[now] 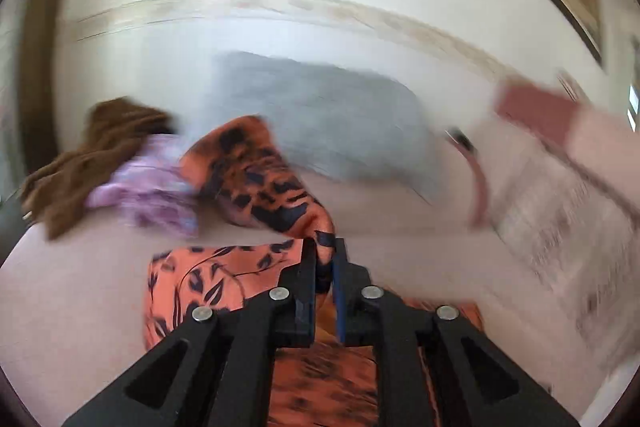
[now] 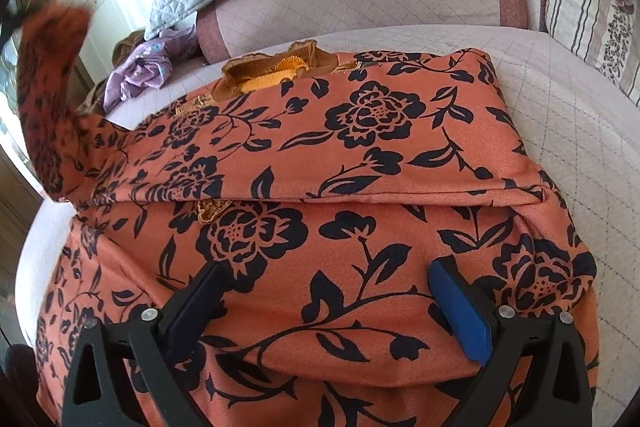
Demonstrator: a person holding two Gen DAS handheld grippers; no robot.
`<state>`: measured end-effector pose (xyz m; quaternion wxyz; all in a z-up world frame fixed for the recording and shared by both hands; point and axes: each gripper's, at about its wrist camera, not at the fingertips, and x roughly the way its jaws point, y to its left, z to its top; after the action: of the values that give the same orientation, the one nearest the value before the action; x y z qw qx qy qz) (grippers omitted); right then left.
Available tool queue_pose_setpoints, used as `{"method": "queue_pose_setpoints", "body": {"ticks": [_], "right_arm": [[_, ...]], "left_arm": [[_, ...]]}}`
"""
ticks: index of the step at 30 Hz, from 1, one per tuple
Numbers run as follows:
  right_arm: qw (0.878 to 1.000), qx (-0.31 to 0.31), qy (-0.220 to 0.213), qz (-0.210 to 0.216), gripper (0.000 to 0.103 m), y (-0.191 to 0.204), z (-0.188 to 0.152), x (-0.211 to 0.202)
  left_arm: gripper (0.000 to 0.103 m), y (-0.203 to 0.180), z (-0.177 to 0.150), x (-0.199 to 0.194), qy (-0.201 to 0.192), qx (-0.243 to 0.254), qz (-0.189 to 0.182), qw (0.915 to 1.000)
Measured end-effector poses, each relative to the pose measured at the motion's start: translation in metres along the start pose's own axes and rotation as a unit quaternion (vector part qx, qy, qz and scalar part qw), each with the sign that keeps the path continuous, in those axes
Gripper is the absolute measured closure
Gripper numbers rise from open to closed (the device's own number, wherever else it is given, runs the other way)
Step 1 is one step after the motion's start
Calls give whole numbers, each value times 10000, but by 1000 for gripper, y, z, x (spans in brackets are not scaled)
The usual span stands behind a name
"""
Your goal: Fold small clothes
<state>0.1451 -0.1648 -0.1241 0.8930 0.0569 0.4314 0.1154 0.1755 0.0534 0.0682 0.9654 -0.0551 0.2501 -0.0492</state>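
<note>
Two grippers: left gripper (image 1: 324,259) jaws pinch the floral garment (image 2: 340,155) edge, right gripper (image 2: 326,291) jaws wide.

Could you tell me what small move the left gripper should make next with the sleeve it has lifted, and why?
Probably carry the sleeve across onto the folded orange floral garment: the left gripper is shut on it, lifted off to the side, while the right gripper sits open over the body.

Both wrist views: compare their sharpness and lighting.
Left wrist view: heavily motion-smeared, only the left gripper sharp, pinching the orange black-flowered garment. Right wrist view: crisp, fisheye-curved, window glare upper left; right gripper open over the garment.
</note>
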Motion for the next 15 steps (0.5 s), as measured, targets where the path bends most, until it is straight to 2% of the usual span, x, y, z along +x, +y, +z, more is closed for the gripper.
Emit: {"method": "queue_pose_setpoints", "body": {"ticks": [1, 2, 3, 4, 6, 8, 11, 15], "right_arm": [[10000, 47, -11, 57, 1, -2, 0, -1], [9998, 116, -27, 126, 1, -4, 1, -2], [9996, 195, -48, 197, 1, -7, 2, -5], [9993, 275, -62, 257, 1, -9, 2, -8], [9970, 634, -67, 442, 1, -19, 4, -17], [9915, 1118, -134, 648, 1, -35, 4, -33], [9828, 1592, -365, 858, 1, -56, 13, -57], [9715, 2072, -340, 1104, 1, -75, 48, -51]], "left_arm": [[68, -22, -15, 17, 311, 203, -165, 9992], [29, -39, -28, 33, 712, 431, -300, 9961], [24, -53, -50, 57, 1263, 701, -320, 9890], [24, -59, -68, 71, 1585, 888, -192, 9832], [25, -54, -95, 81, 1895, 1073, 155, 9759], [25, -28, -103, 70, 1856, 779, 200, 9793], [24, 23, -108, 42, 1673, 85, 460, 9848], [24, 84, -125, 14, 1683, -514, 1055, 9787]]}}
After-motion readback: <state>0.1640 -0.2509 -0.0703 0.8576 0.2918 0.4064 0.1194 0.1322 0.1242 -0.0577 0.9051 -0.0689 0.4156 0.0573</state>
